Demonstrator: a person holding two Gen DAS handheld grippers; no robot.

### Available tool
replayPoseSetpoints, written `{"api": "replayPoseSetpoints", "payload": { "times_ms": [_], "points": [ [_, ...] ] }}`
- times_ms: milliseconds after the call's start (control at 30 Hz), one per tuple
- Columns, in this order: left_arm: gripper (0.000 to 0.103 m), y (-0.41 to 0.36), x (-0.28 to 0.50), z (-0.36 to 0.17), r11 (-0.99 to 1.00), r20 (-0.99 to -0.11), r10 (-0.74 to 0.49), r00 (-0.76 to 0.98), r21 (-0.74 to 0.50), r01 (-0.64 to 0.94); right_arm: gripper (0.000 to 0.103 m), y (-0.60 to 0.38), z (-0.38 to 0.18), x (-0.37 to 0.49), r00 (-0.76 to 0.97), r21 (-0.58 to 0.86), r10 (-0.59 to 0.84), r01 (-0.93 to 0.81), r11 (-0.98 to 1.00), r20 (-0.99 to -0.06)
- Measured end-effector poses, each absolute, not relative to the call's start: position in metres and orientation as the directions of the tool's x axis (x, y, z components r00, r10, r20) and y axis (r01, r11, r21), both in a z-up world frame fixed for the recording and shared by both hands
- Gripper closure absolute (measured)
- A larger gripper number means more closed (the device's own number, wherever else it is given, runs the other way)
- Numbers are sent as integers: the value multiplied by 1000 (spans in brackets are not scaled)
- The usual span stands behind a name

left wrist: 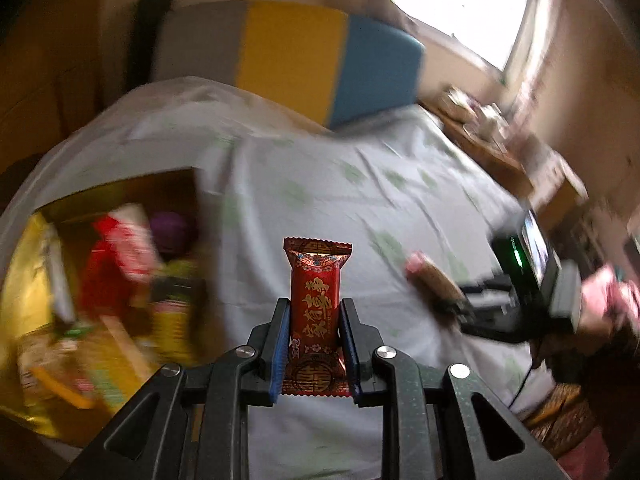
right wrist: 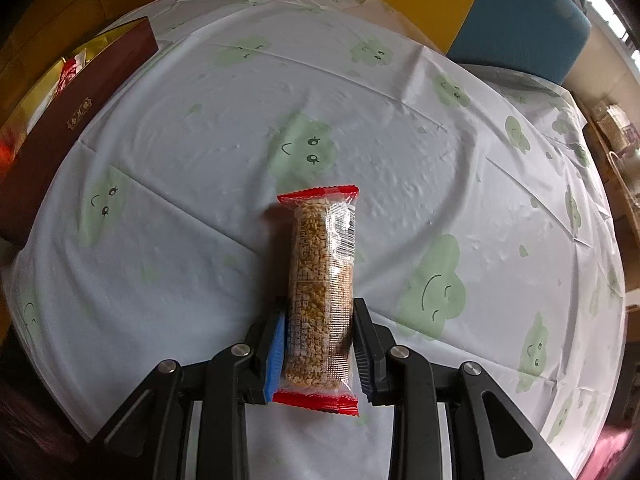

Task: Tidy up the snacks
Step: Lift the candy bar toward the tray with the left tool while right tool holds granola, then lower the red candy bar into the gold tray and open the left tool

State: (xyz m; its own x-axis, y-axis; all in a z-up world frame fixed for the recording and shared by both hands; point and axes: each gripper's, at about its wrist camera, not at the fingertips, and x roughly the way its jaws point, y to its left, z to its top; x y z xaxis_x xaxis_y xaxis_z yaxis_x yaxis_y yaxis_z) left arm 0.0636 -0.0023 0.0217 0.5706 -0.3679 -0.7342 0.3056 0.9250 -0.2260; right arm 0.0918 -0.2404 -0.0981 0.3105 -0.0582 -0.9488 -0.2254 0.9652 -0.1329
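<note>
White tablecloth [right wrist: 400,168] with green cloud faces covers the table. Gift box [left wrist: 120,280] at its left edge, gold-lined, already full of mixed snacks, blurred. Left gripper [left wrist: 314,320] clamped on a red candy pack [left wrist: 316,304], held upright above the cloth, right of the box. Right gripper [right wrist: 320,320] clamped on a grain bar [right wrist: 322,292] in clear wrap with red ends, over mid-table.

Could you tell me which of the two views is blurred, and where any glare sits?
Left wrist view: background smeared by motion, the snack box hard to read, the window blown out; only the red candy packet is sharp. Right wrist view: crisp throughout, slight sheen on the grain bar wrapper.
</note>
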Motion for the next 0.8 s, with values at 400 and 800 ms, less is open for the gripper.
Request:
{"api": "replayPoseSetpoints", "payload": {
  "times_ms": [400,800],
  "points": [
    [79,178,77,8,912,-754,-195,628,-374,-165,72,-236,-96,88,321,-161,-80,-235,959,-944],
    [76,176,135,-16,889,-771,-217,598,-409,-205,72,-235,-95,87,323,-167,-87,-228,959,-942]
  ]
}}
